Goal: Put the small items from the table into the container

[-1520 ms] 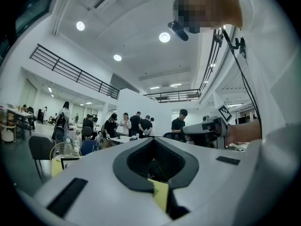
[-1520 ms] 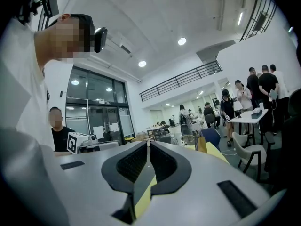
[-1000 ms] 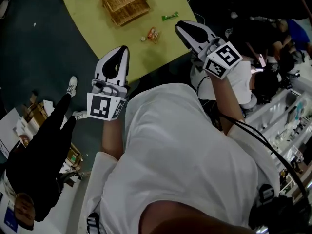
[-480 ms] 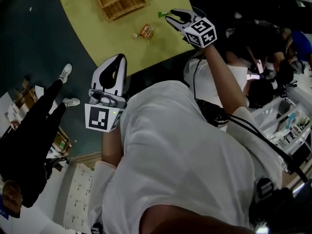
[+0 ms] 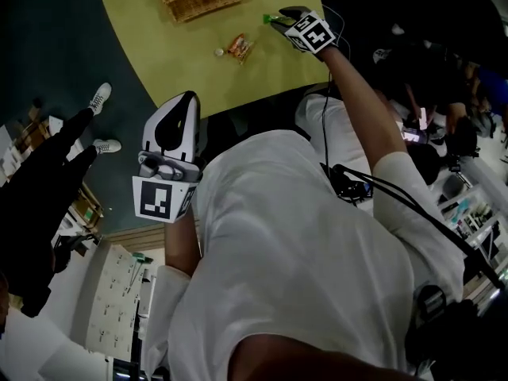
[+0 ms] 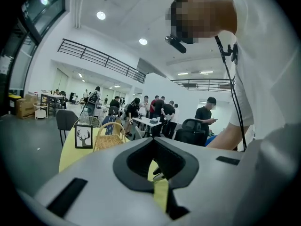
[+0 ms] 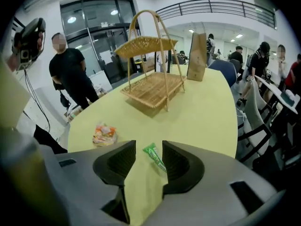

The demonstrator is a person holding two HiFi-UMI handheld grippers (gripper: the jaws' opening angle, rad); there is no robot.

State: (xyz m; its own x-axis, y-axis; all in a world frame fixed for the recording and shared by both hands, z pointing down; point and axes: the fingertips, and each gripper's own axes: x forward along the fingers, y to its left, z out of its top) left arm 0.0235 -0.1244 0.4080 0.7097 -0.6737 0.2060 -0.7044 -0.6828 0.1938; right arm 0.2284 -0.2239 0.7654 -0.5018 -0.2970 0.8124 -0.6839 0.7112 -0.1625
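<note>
Right gripper (image 7: pixel 148 149) opening astride packet (image 7: pixel 155 158) (table edge (image 7: pixel 225 126) near)

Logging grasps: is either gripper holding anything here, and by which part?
Nothing is held. The right gripper is opening, its fingers either side of the green packet lying on the table; the left gripper is shut, empty.

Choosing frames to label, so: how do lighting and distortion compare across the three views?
Head view: dim, underexposed, only the yellow table reads clearly. Left gripper view: bright, ceiling lamps glare, dark fisheye rim. Right gripper view: evenly lit, dark fisheye corners, wicker basket and green packet sharp.
</note>
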